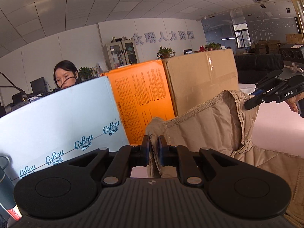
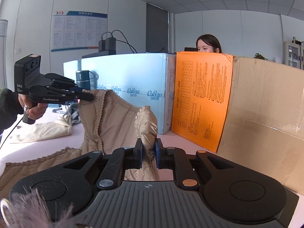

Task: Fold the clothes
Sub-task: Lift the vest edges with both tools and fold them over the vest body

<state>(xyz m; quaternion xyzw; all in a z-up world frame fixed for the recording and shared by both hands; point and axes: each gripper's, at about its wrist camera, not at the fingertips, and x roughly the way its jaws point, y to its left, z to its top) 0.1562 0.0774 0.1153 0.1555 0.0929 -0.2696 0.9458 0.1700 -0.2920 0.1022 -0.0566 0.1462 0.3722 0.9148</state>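
Two grippers hold up a tan top.
The left gripper point(image 1: 153, 142) and right gripper point(image 2: 148, 148) each pinch the tan top point(image 2: 114, 117) above the pink table point(image 2: 180, 142).

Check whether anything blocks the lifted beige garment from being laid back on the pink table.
Nothing visible does. The beige garment hangs between the left gripper and right gripper over bare pink table; the boxes stand behind.

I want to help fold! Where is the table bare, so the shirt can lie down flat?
Bare pink table shows between the beige garment and the blue box, and along the orange box. Left is crowded: a cream cloth lies there.
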